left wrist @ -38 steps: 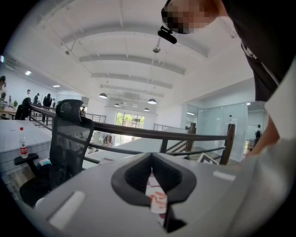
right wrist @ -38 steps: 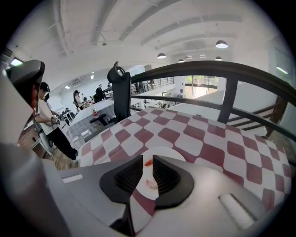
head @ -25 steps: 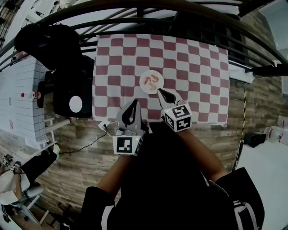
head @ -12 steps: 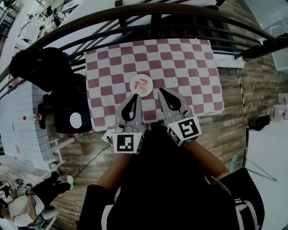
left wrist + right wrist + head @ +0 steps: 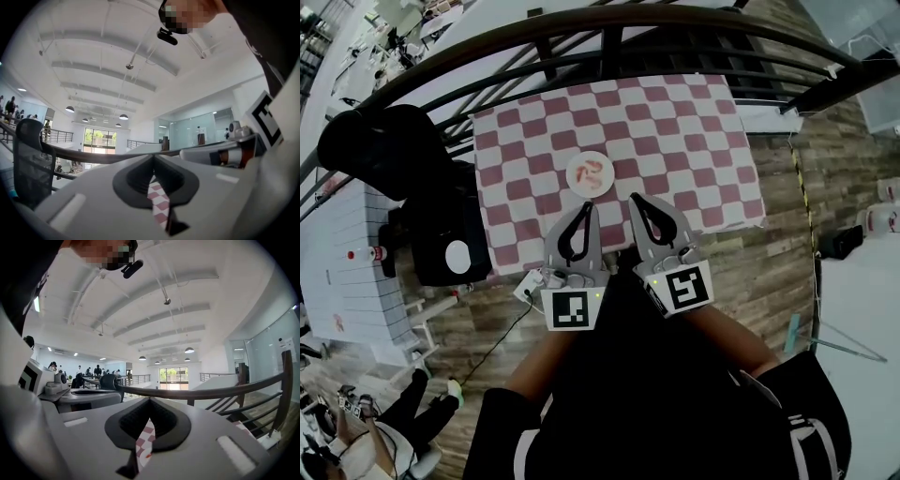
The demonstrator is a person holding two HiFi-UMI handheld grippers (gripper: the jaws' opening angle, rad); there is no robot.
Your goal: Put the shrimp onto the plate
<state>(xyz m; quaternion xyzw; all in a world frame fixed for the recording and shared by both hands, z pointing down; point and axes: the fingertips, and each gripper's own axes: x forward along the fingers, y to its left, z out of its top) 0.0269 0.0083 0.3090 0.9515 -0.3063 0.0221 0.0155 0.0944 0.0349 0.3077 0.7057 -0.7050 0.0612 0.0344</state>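
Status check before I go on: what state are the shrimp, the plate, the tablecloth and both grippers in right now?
shrimp: lying on the plate, held by neither gripper.
plate: flat on the tablecloth, carrying the shrimp.
tablecloth: spread flat.
left gripper: shut, empty, short of the plate.
right gripper: shut, empty, short of the plate.
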